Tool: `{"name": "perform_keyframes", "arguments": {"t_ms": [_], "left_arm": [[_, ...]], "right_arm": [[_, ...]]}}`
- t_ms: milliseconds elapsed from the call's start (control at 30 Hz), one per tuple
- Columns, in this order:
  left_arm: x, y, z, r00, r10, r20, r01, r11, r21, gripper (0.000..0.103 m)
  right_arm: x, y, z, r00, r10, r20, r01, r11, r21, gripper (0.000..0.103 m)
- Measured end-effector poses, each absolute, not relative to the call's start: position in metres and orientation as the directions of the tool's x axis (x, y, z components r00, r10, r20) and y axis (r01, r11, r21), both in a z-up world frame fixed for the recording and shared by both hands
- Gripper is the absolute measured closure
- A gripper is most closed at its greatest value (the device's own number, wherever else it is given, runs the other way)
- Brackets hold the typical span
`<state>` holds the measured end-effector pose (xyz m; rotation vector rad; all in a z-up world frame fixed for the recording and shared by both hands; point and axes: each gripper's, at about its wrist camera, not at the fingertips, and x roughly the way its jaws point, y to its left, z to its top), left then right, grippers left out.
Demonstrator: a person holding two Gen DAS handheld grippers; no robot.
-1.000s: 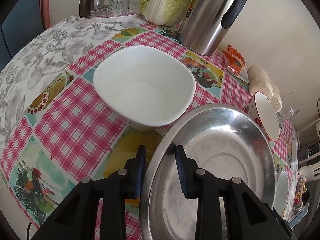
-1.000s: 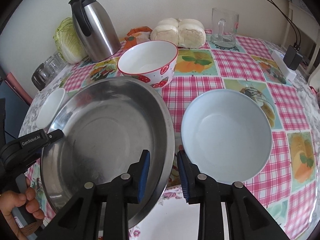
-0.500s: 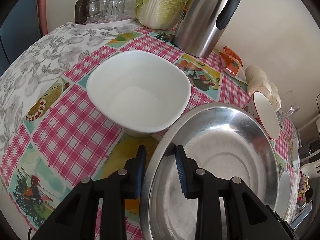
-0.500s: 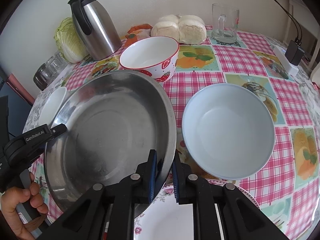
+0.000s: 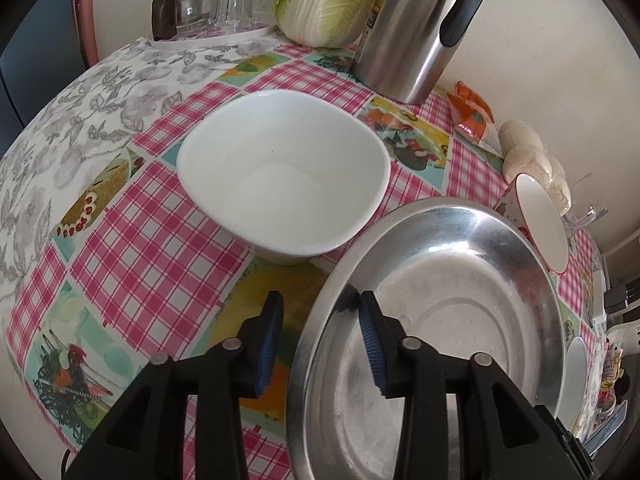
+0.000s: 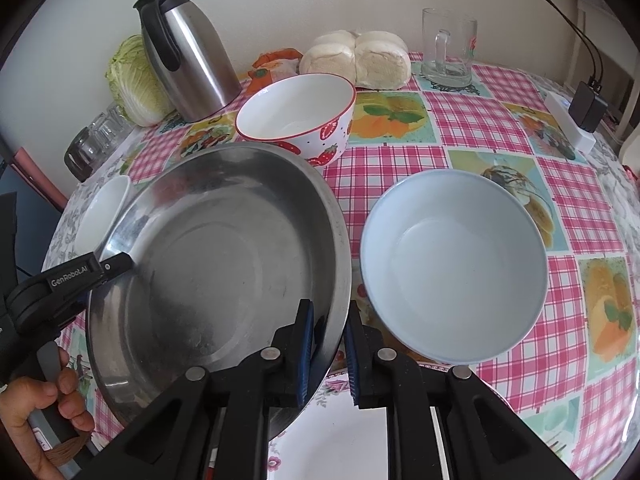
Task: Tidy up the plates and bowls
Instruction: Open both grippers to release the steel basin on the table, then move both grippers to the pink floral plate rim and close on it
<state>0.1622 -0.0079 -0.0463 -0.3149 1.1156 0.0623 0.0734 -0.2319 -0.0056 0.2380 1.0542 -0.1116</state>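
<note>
So we've got both grippers on the big steel basin [image 6: 216, 248], one at each side of its rim. The right gripper [image 6: 326, 350] is clamped on the near right edge: one blue pad sits inside the basin, the other outside, and the rim is pinched between them. The left gripper [image 5: 320, 340] has just been opening up. In its own view the rim runs between the fingers, but the outer pad stands clear of the metal with tablecloth showing in the gap (the inner pad looks close to or on the inside wall, hard to call). So we'd say it's let go.

The basin sits tilted over the checked tablecloth [image 6: 480, 120], and below its near edge we see part of a floral plate [image 6: 332, 440]. Whether it touches the plate, we can't tell.

Around it: a white square bowl [image 5: 284, 184] just beside the basin's left edge, a strawberry bowl [image 6: 296, 116] right behind it, and a pale blue bowl [image 6: 452, 268] just to its right, close to the rim but apart from it.

Farther back there's a steel thermos jug [image 6: 188, 52], a cabbage [image 5: 328, 0], some bread rolls [image 6: 356, 60] and a glass mug [image 6: 448, 48]. A hand [image 6: 36, 412] holds the left gripper's handle at the bottom left of the right wrist view.
</note>
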Motion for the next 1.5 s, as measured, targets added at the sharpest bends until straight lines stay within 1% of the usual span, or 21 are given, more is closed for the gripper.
{"name": "perform_keyframes", "arguments": {"t_ms": [67, 133, 200, 233, 267, 300, 333, 367, 400, 433, 500, 633, 700, 833, 867, 900, 967, 1067, 1367, 1500], "left_arm": [[0.161, -0.006, -0.044, 0.438, -0.111, -0.892, -0.213, 0.951, -0.223, 0.057], [0.159, -0.005, -0.038, 0.445, -0.11, -0.889, -0.212, 0.951, -0.223, 0.054], [0.157, -0.005, -0.031, 0.458, -0.107, -0.882, -0.207, 0.953, -0.223, 0.046], [0.155, -0.005, -0.027, 0.465, -0.105, -0.879, -0.205, 0.953, -0.222, 0.044], [0.154, -0.005, -0.025, 0.467, -0.104, -0.878, -0.203, 0.954, -0.221, 0.04], [0.154, -0.006, -0.023, 0.466, -0.101, -0.879, -0.2, 0.956, -0.216, 0.035], [0.153, -0.008, -0.022, 0.462, -0.097, -0.882, -0.196, 0.958, -0.208, 0.032], [0.152, -0.009, -0.021, 0.459, -0.09, -0.884, -0.191, 0.962, -0.197, 0.03], [0.152, -0.011, -0.02, 0.455, -0.082, -0.887, -0.188, 0.964, -0.186, 0.028], [0.151, -0.013, -0.02, 0.449, -0.071, -0.891, -0.184, 0.968, -0.17, 0.027], [0.15, -0.016, -0.021, 0.436, -0.056, -0.898, -0.175, 0.974, -0.145, 0.023], [0.149, -0.023, -0.024, 0.415, -0.026, -0.909, -0.152, 0.984, -0.097, 0.018], [0.148, -0.026, -0.022, 0.42, -0.014, -0.907, -0.138, 0.987, -0.079, 0.012], [0.145, -0.032, -0.019, 0.428, 0.008, -0.904, -0.111, 0.993, -0.043, 0.011], [0.144, -0.033, -0.019, 0.426, 0.015, -0.904, -0.106, 0.994, -0.034, 0.007], [0.144, -0.035, -0.018, 0.426, 0.02, -0.904, -0.102, 0.994, -0.026, 0.002], [0.141, -0.038, -0.016, 0.435, 0.023, -0.9, -0.089, 0.996, -0.017, 0.001], [0.137, -0.041, -0.009, 0.452, 0.022, -0.892, -0.076, 0.997, -0.014, 0.001], [0.12, -0.054, 0.014, 0.495, -0.054, -0.867, -0.043, 0.995, -0.086, 0.001], [0.107, -0.062, 0.027, 0.551, -0.103, -0.828, -0.007, 0.992, -0.128, 0.001]], "right_arm": [[0.071, -0.233, -0.001, 0.501, 0.023, -0.865, 0.211, 0.966, 0.148, 0.087], [0.069, -0.235, 0.005, 0.519, 0.025, -0.854, 0.216, 0.963, 0.159, 0.084], [0.066, -0.236, 0.011, 0.538, 0.018, -0.843, 0.222, 0.961, 0.162, 0.083], [0.065, -0.237, 0.013, 0.546, 0.015, -0.837, 0.226, 0.96, 0.164, 0.082], [0.064, -0.237, 0.015, 0.552, 0.011, -0.833, 0.231, 0.959, 0.166, 0.077], [0.063, -0.238, 0.016, 0.557, 0.004, -0.83, 0.239, 0.957, 0.165, 0.064], [0.063, -0.24, 0.017, 0.559, -0.002, -0.829, 0.248, 0.955, 0.165, 0.057], [0.063, -0.242, 0.017, 0.559, -0.005, -0.829, 0.257, 0.952, 0.168, 0.045], [0.063, -0.243, 0.016, 0.558, -0.004, -0.83, 0.266, 0.948, 0.174, 0.04], [0.063, -0.246, 0.016, 0.555, -0.002, -0.832, 0.274, 0.945, 0.181, 0.039], [0.064, -0.25, 0.012, 0.539, -0.005, -0.842, 0.291, 0.939, 0.181, 0.032], [0.064, -0.255, 0.008, 0.522, -0.016, -0.853, 0.305, 0.937, 0.169, 0.024], [0.063, -0.255, 0.008, 0.523, -0.014, -0.852, 0.303, 0.938, 0.17, 0.019], [0.061, -0.254, 0.009, 0.526, -0.016, -0.851, 0.299, 0.939, 0.167, 0.013], [0.061, -0.254, 0.01, 0.525, -0.017, -0.851, 0.3, 0.939, 0.166, 0.011], [0.061, -0.254, 0.011, 0.525, -0.02, -0.851, 0.302, 0.939, 0.165, 0.005], [0.059, -0.255, 0.013, 0.528, -0.031, -0.849, 0.306, 0.939, 0.156, 0.0], [0.056, -0.256, 0.018, 0.533, -0.047, -0.845, 0.312, 0.939, 0.145, 0.0], [0.039, -0.264, 0.034, 0.559, -0.081, -0.825, 0.326, 0.937, 0.128, 0.0], [0.025, -0.269, 0.04, 0.584, -0.12, -0.803, 0.341, 0.934, 0.108, 0.0]]}}
